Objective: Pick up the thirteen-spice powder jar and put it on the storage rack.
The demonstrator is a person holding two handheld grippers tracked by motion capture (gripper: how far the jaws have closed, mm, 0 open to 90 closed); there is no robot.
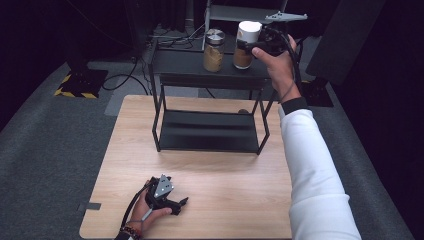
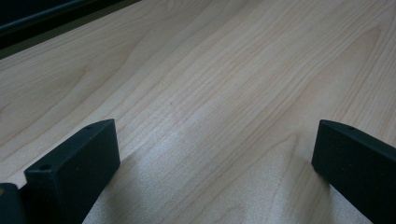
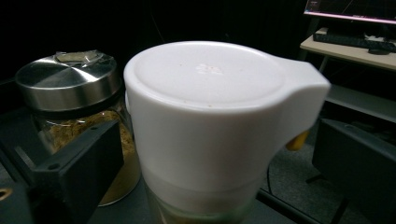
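Right tongs (image 3: 219, 154) stand open around the white-lidded jar (image 3: 210, 126) on the black rack's top shelf (image 1: 185, 62), pads clear of it; placing looks finished; next, withdraw straight back; left tongs (image 2: 215, 158) rest open on the worktop (image 2: 224, 70).

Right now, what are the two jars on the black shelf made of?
White-lidded jar: the lid looks like smooth matte plastic, the body like clear glass, brown filling showing through. Silver-lidded jar: the shiny lid mirrors light, likely metal, and its see-through body looks like glass. Shelf: probably dark painted metal.
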